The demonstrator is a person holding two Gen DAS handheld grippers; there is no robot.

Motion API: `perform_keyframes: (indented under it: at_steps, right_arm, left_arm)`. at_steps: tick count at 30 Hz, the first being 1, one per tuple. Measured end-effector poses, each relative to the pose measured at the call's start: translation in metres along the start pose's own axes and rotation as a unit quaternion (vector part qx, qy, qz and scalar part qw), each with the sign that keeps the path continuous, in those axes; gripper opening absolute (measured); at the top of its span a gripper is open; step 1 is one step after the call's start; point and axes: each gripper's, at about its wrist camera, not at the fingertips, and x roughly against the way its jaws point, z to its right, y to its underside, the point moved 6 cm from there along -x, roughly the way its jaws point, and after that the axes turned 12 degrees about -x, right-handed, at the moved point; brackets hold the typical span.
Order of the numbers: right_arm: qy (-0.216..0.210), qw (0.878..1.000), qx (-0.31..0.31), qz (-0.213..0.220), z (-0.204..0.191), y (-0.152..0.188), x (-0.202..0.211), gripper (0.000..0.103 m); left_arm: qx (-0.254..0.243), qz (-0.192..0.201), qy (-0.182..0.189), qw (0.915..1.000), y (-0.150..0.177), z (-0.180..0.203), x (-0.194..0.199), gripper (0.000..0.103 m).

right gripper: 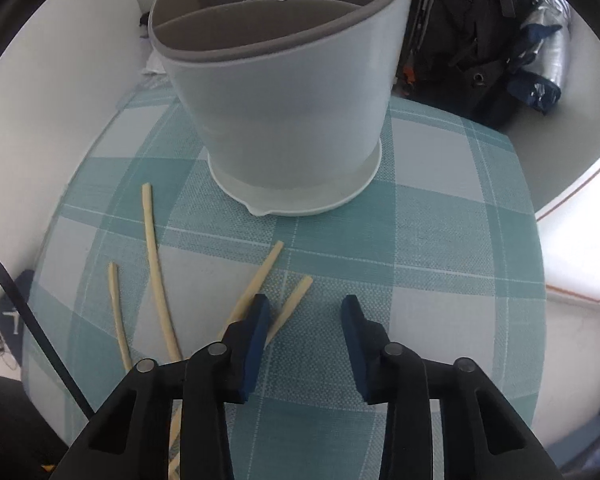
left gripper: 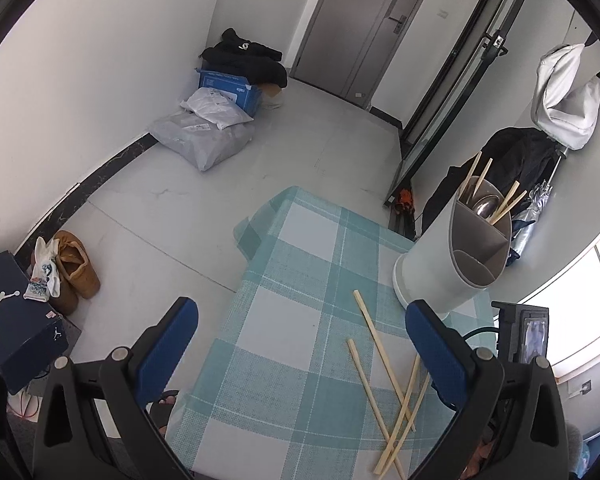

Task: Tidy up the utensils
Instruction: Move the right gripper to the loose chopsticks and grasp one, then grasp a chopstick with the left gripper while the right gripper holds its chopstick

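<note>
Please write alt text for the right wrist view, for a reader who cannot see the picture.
The right gripper hovers, jaws apart and empty, over a teal checked tablecloth, beside four loose wooden chopsticks lying to its left. Behind them stands a white utensil holder with a grey divided insert.

1. A white Jumpman logo (the Jordan brand mark) is being shown on the lid of the dark blue shoebox (left gripper: 18, 316) at the left edge of the left wrist view.
2. A second, smaller white Jumpman is being shown on the side of the same shoebox, near its lower corner.
3. White printing is being carried on the blue carton (left gripper: 228, 88) by the far wall, but it is too small to be read.
4. A printed label is being carried on the grey parcel (left gripper: 204, 140); its text cannot be read.
5. Nothing legible is being shown in the right wrist view.
</note>
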Motion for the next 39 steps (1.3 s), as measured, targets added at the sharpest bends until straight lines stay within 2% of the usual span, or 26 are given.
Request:
perform_keyframes:
  at_steps: [3, 7, 10, 13, 18, 23, 25, 30, 35, 39]
  right_arm:
    - [0.004, 1.000, 0.003, -0.008, -0.007, -0.002, -0.002, 0.022]
    - [0.002, 1.000, 0.013, -0.007, -0.013, -0.009, -0.005, 0.020]
    - [-0.020, 0.999, 0.033, -0.005, -0.020, -0.010, -0.005, 0.006]
    - [-0.057, 0.998, 0.025, -0.016, -0.017, -0.007, -0.002, 0.005]
    - [-0.091, 0.996, 0.019, -0.013, 0.003, 0.000, 0.013, 0.005]
    - [-0.149, 0.988, -0.034, -0.004, 0.028, 0.000, 0.028, 0.005]
    - [-0.187, 0.980, -0.064, -0.008, 0.040, 0.000, 0.029, 0.005]
    - [-0.249, 0.960, -0.127, -0.005, 0.064, -0.006, 0.029, 0.005]
    - [-0.309, 0.935, -0.175, 0.007, 0.081, -0.010, 0.035, 0.005]
    - [-0.346, 0.912, -0.222, 0.000, 0.093, -0.016, 0.034, 0.005]
  left_arm:
    - [0.008, -0.004, 0.007, 0.9999, 0.000, -0.002, -0.001, 0.102]
    - [0.005, -0.004, 0.006, 1.0000, -0.001, -0.002, -0.001, 0.102]
    - [0.002, -0.006, 0.002, 1.0000, 0.000, -0.002, -0.002, 0.102]
    - [-0.001, -0.011, 0.001, 0.9999, 0.002, -0.002, -0.006, 0.102]
    - [0.004, -0.032, 0.012, 0.9994, 0.008, 0.003, -0.016, 0.102]
    - [-0.014, -0.069, 0.004, 0.9975, 0.018, 0.015, -0.031, 0.102]
    - [-0.020, -0.095, 0.005, 0.9952, 0.027, 0.021, -0.042, 0.102]
    - [-0.030, -0.158, 0.006, 0.9870, 0.051, 0.036, -0.068, 0.101]
    - [-0.049, -0.181, -0.035, 0.9816, 0.056, 0.043, -0.083, 0.101]
    - [-0.068, -0.187, -0.074, 0.9773, 0.055, 0.046, -0.094, 0.101]
